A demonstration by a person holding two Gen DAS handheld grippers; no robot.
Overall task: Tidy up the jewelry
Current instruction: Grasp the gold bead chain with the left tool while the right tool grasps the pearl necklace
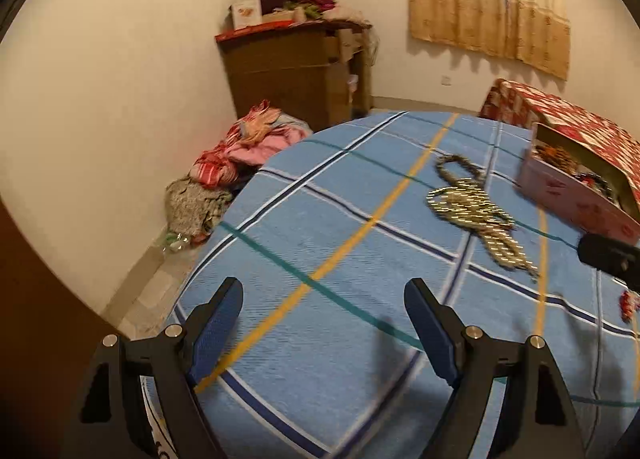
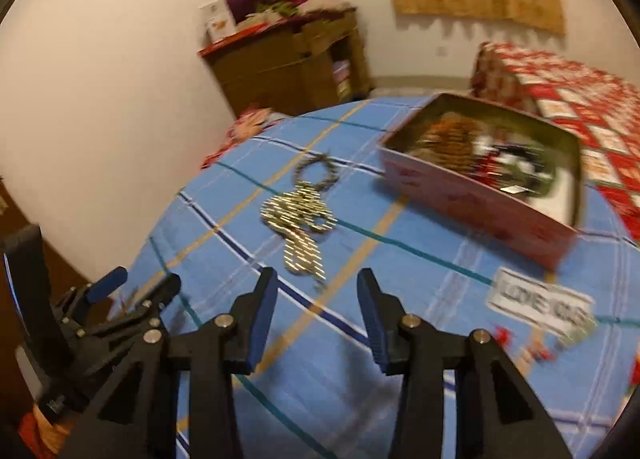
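Gold chain necklace (image 2: 302, 225), tangled in loops, lying flat on blue checked cloth (image 2: 400, 259). Just beside it, open pink box (image 2: 472, 203), heaped with blurred jewelry (image 2: 480, 155) in orange, red, black.

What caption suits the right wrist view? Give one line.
Right gripper, open and empty, over a blue plaid cloth, facing a gold necklace beside an open box of jewelry.

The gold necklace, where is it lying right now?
The gold necklace lies on the blue checked sheet, just left of the pink box, ahead of the right gripper.
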